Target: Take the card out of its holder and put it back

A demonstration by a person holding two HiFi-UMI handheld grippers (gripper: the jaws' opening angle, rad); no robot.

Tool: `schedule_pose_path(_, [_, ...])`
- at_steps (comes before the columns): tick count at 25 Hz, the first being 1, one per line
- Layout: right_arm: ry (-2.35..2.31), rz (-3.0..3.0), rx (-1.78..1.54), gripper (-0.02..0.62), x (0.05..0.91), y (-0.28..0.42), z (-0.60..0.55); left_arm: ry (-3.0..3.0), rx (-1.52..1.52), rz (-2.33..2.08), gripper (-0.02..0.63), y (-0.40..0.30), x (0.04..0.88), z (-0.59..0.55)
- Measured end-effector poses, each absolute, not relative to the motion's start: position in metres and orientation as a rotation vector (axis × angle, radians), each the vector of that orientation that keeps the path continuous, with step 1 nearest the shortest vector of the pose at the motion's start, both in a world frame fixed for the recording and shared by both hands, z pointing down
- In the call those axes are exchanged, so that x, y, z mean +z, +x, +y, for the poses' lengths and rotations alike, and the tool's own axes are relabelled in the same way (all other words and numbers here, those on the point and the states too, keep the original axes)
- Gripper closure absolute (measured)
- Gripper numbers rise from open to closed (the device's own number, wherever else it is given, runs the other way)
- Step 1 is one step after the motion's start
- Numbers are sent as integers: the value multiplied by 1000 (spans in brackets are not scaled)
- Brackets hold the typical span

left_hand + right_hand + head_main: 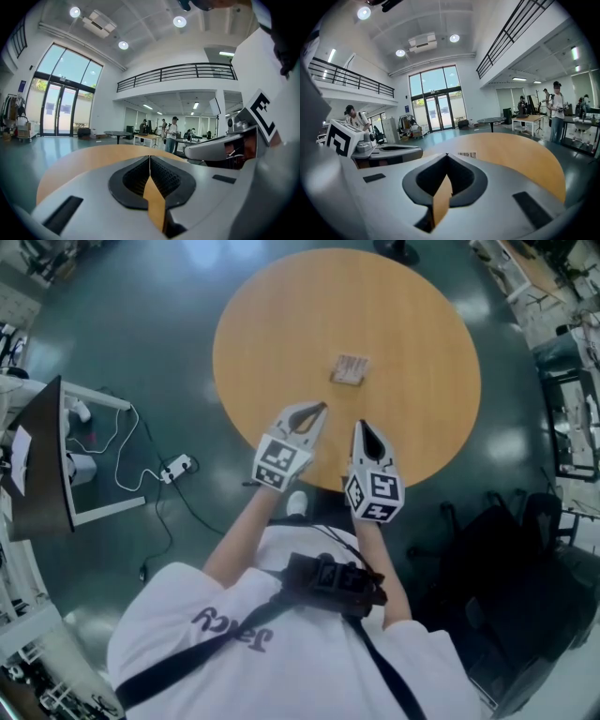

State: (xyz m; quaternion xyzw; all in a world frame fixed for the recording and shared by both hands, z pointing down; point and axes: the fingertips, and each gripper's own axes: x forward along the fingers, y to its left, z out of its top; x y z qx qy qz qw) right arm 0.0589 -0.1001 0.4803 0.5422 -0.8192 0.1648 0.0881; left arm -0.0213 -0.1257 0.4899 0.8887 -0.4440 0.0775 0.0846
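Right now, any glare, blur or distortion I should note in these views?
Head view: fisheye curves the room's edges, lamp glare on the floor, table evenly lit, holder small, its detail unreadable. Left gripper view: dark rounded corners, bright windows, no motion blur. Right gripper view: same vignette, railing bowed.

The person holds both arms forward, the left forearm (239,535) and the right forearm (371,535) bare below short white sleeves. The left gripper (322,408) and the right gripper (360,425) sit side by side, near each other but apart. Their tips point away from the body, angle slightly toward one another, and tilt a little below level. Each pair of jaws is pressed together with nothing between them.
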Motion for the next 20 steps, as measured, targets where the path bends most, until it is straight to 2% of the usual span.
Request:
schedule_pose_path(14, [1531,-2405,611,575,502,55,-125,2676,467,-1278,588,-67,524,-181])
schedule_pose_path(20, [1493,-2385,640,575,511,52,-134,2742,645,-1098,586,-74,547,-197])
